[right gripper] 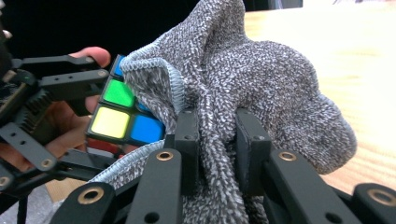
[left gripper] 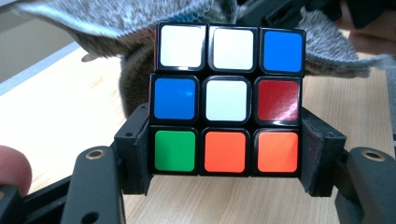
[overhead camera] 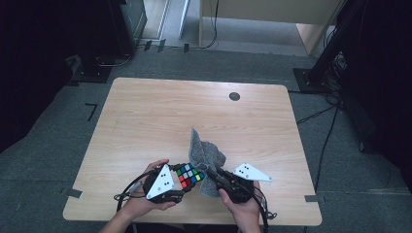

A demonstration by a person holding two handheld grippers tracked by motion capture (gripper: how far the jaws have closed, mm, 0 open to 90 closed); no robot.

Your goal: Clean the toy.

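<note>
A colour puzzle cube [overhead camera: 190, 175] is clamped in my left gripper [overhead camera: 180, 183] near the table's front edge. In the left gripper view the cube [left gripper: 227, 97] shows a white, blue, red, green and orange face, with a black pad pressed on each side. My right gripper [overhead camera: 212, 173] is shut on a grey knitted cloth [overhead camera: 205, 156], bunched against the cube's right side. In the right gripper view the cloth [right gripper: 252, 84] is pinched between the jaws and drapes over the cube [right gripper: 122, 112]. The cloth [left gripper: 116, 18] hangs behind the cube in the left gripper view.
The light wooden table [overhead camera: 160, 111] has a small dark round cap [overhead camera: 234, 96] near its far edge. Cables trail from both grippers at the front edge. Dark equipment stands on the carpet around the table.
</note>
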